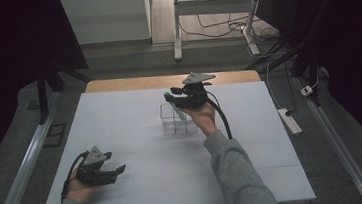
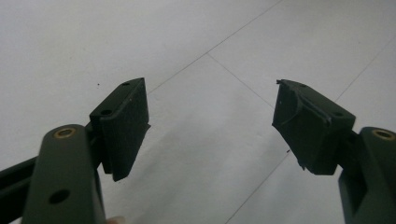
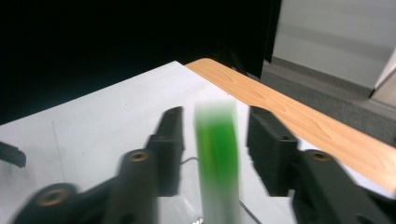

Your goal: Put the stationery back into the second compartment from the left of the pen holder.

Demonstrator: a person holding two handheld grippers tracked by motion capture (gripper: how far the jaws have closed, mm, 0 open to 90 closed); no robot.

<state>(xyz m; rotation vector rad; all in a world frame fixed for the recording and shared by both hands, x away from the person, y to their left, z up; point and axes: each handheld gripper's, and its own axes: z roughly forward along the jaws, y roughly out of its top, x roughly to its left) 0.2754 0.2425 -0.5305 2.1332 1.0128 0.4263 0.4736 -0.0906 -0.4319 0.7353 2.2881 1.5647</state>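
A tube of green liquid (image 3: 215,158) stands blurred between the jaws of my right gripper (image 3: 212,121), with a narrow gap on each side, so the gripper is open around it. In the high view the right gripper (image 1: 171,97) hovers at the table's far middle, above a clear plastic rack (image 1: 177,121), and the tube's green end (image 1: 169,92) shows at its tips. My left gripper (image 1: 121,169) rests low at the near left of the table, open with nothing in it. Its two black pads (image 2: 123,126) stand wide apart over bare white surface.
White sheets (image 1: 135,116) cover the table, and a wooden strip (image 1: 117,84) shows along its far edge. On the floor to the right lies a power strip (image 1: 290,120) with cables. Another desk's legs (image 1: 176,27) stand behind.
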